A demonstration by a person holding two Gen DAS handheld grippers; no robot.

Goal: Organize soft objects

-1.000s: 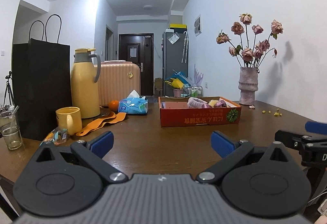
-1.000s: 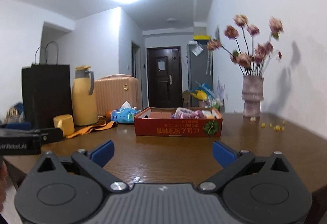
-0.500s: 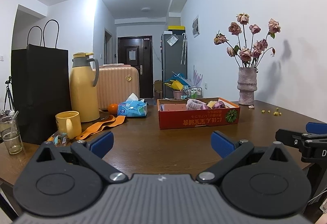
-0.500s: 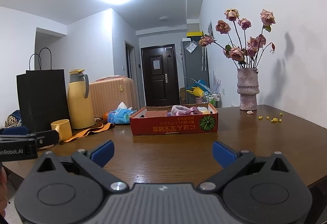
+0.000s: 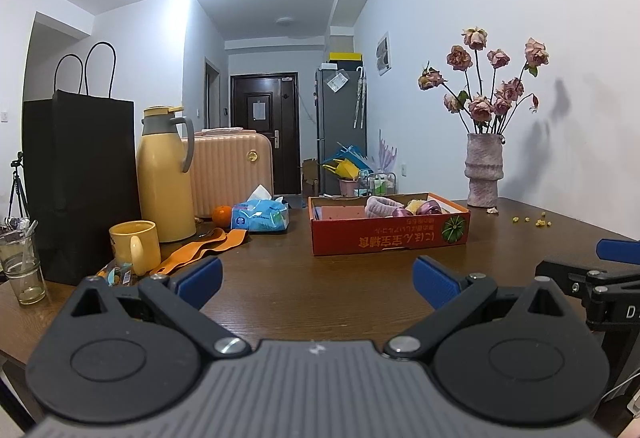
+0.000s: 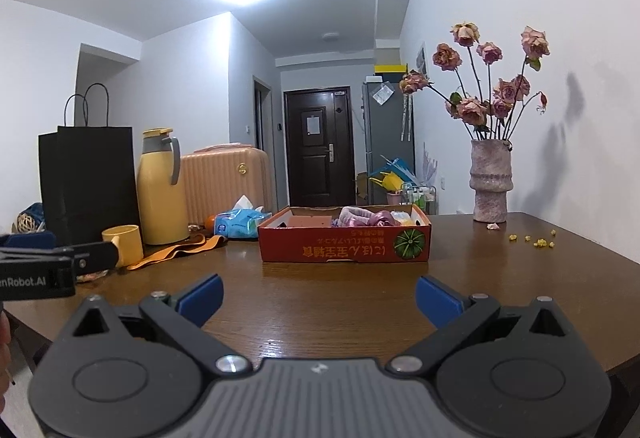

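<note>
Soft objects (image 6: 366, 218): heaped in red box (image 6: 344, 248) (right half).
Left gripper (image 5: 316, 284): released, empty.
Right gripper (image 6: 318, 296): released, empty.

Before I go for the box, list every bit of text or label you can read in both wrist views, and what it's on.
"nRobot.AI", cut off at the frame edge: on the left gripper body, in the right wrist view.
"D", cut off: on the right gripper body, in the left wrist view.
Row of characters beside a pumpkin picture, upside down: on the red box front; not readable.
Print on the blue tissue pack: too small.
Paper on the dark door: blurred.
</note>
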